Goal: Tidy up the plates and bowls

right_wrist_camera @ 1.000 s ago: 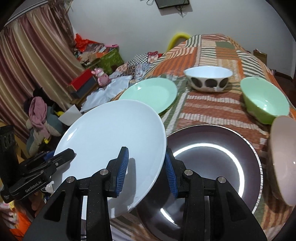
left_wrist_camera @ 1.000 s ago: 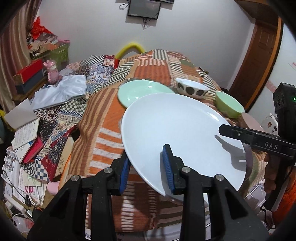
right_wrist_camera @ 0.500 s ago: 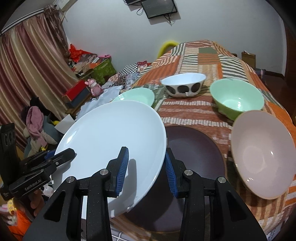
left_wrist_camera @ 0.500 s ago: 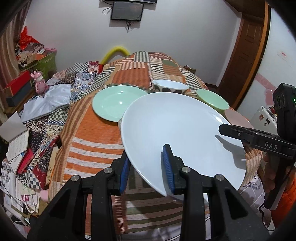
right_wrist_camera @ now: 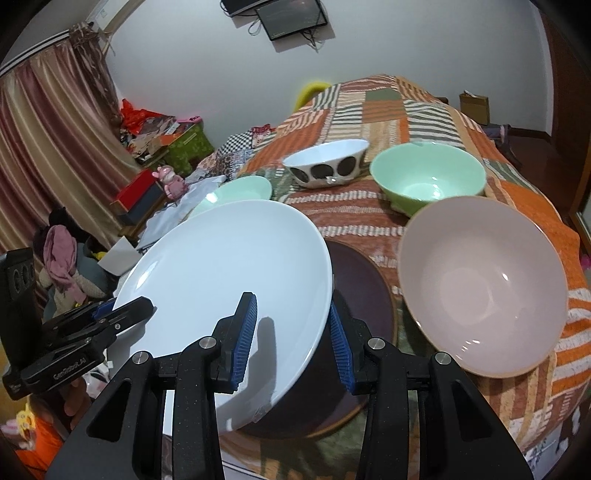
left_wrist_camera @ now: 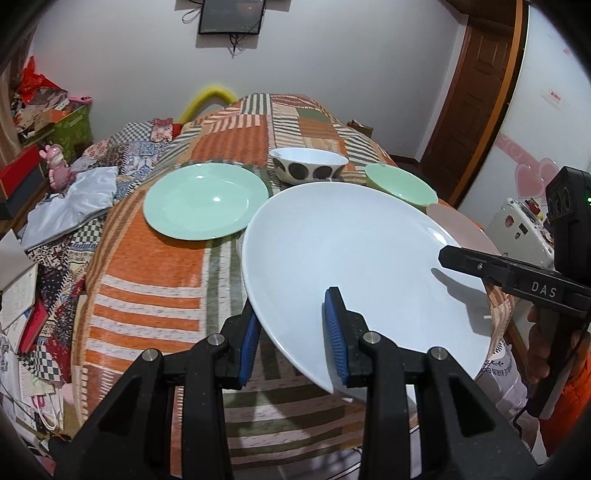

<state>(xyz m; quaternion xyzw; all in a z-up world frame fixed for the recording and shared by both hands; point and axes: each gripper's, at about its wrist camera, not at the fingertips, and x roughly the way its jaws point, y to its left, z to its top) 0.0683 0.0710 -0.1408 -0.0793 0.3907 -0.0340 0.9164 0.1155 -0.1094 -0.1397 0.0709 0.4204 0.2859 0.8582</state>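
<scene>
Plates and bowls lie on a counter (left_wrist_camera: 147, 280) under a striped patchwork cloth, which fills the middle of both views. Largest of them is the white plate (left_wrist_camera: 354, 258), lifted and tilted in the centre of the frames. The left tool (left_wrist_camera: 295, 332) grasps its near rim, one blue pad above and one below; the right tool (right_wrist_camera: 291, 332) pinches the opposite rim in the same way. Just under the white plate, at lower centre of the right view, lies a dark plate (right_wrist_camera: 365, 291), probably the place where the white one should be stacked.

The pink bowl (right_wrist_camera: 480, 284) sits at the right of that view, just beside the dark plate. Behind it are the green bowl (right_wrist_camera: 428, 177) and the spotted bowl (right_wrist_camera: 327, 162). A green plate (left_wrist_camera: 205, 201) lies at left centre of the left view.

I think the main danger is a slip: the plate is glossy and held only at its thin edges, so if one tool loosens first, it may tip and knock the dark plate or the pink bowl.

The room is crowded: a curtain (right_wrist_camera: 40, 147) at the left, a wall screen (left_wrist_camera: 231, 16) at the top, a door (left_wrist_camera: 472, 92) at the upper right.
</scene>
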